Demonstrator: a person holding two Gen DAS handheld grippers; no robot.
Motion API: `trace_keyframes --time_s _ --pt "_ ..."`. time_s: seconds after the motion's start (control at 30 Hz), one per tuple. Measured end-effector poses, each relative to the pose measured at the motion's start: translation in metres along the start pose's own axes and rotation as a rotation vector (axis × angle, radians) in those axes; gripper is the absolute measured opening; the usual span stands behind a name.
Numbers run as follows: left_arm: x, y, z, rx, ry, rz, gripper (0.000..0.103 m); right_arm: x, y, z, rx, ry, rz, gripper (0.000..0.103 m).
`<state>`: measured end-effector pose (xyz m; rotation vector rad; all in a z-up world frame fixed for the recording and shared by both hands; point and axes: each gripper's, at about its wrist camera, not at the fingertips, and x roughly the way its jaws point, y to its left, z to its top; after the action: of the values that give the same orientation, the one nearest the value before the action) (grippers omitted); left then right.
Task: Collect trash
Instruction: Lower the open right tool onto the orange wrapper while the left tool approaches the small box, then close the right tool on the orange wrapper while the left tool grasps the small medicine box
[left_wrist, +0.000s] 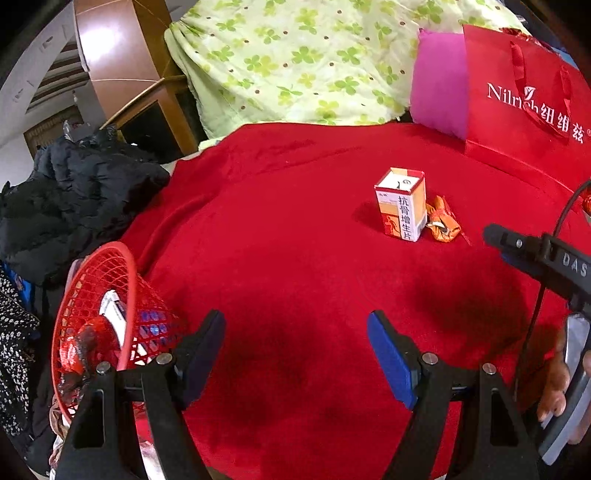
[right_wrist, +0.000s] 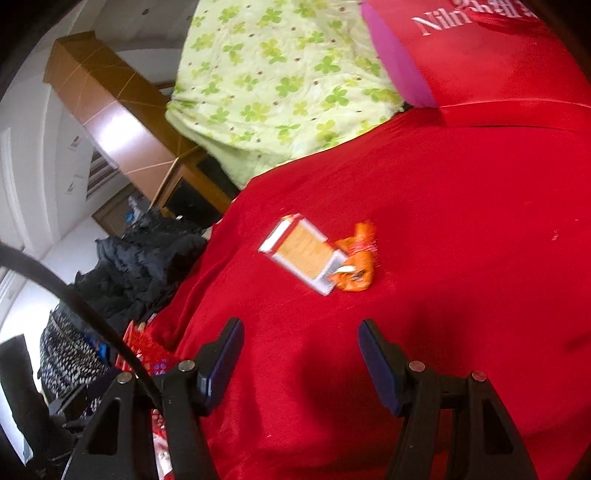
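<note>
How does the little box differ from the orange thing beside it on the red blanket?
The box stands upright with crisp, flat printed sides; the orange wrapper lies low and crumpled. The box is taller and mostly white and orange; the wrapper is all orange foil. Both sit close together on the red blanket.

Bedroom with a wooden headboard (left_wrist: 122, 62)
Beside the headboard, a clover-print quilt (left_wrist: 295, 59) heaps above the bed's red blanket (left_wrist: 280, 229); white walls (right_wrist: 33, 155) behind.

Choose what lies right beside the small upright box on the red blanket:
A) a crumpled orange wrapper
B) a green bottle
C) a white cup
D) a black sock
A: a crumpled orange wrapper lies against the box on the red blanket; none of the other things shows there.
</note>
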<state>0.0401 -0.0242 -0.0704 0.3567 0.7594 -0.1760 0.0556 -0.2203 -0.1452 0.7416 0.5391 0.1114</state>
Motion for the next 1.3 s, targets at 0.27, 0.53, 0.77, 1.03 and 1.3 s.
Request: trace_keyframes --time_s 0.27,0.53,0.77,1.03,1.3 --pt "0.009 -0.003 0.005 0.003 0.013 -0.018 0.079 0.027 -0.022 0.029 0.033 0.016 -0.097 0.057" --pt "0.022 0.007 0.008 -0.023 0.041 -0.027 0.079 0.08 -0.045 0.062 0.156 0.088 -0.055 0.043" --pt "0.034 -0.001 0.032 -0.023 0.017 -0.115 0.079 0.115 -0.051 0.061 0.141 0.183 -0.077 0.031" --pt "0.075 -0.024 0.077 -0.041 0.009 -0.247 0.079 0.082 -0.066 0.054 0.179 0.104 -0.036 0.028" --pt "0.11 -0.07 0.118 0.054 0.016 -0.328 0.079 0.076 -0.084 0.049 0.234 0.103 -0.016 0.028"
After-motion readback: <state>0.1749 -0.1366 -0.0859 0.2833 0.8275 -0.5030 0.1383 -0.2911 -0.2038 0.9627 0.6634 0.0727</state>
